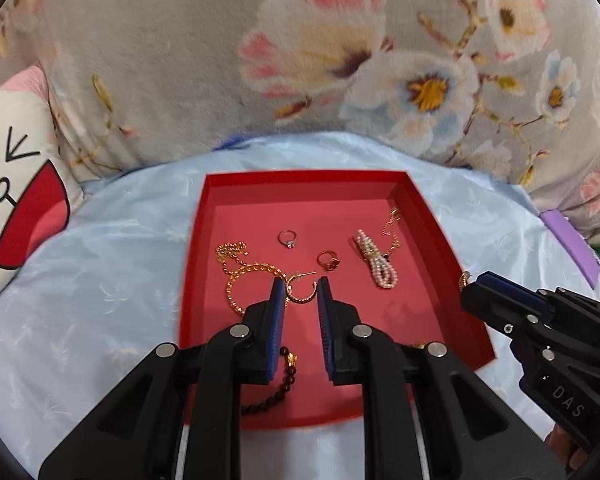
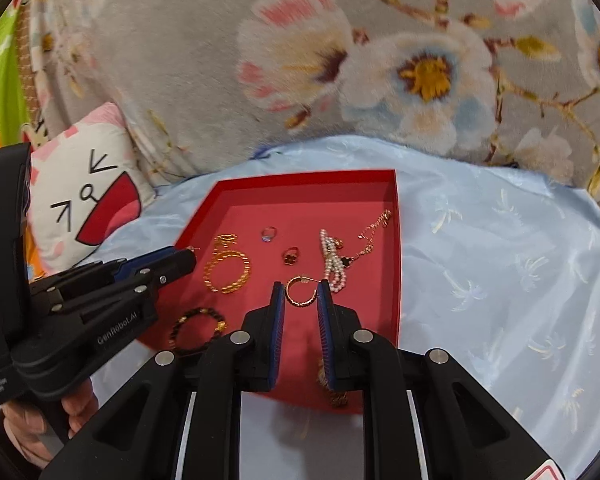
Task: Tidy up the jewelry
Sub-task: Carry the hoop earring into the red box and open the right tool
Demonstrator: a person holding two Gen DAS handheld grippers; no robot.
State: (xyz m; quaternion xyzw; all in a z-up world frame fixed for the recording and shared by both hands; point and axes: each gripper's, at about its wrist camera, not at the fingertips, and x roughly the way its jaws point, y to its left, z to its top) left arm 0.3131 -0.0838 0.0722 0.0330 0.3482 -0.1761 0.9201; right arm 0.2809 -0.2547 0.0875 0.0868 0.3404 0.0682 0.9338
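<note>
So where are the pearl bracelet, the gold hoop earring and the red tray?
pearl bracelet (image 1: 376,262), left wrist view, middle of the pearl strands.
gold hoop earring (image 2: 299,302), right wrist view, lower curve of the hoop.
red tray (image 1: 300,178), left wrist view, far wall.

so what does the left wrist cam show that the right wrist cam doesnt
Only the left wrist view shows the purple block at the far right. Only the right wrist view shows the whole dark bead bracelet and the hand holding the left gripper. Both show the red tray, hoop earring, two rings and pearl strand.
</note>
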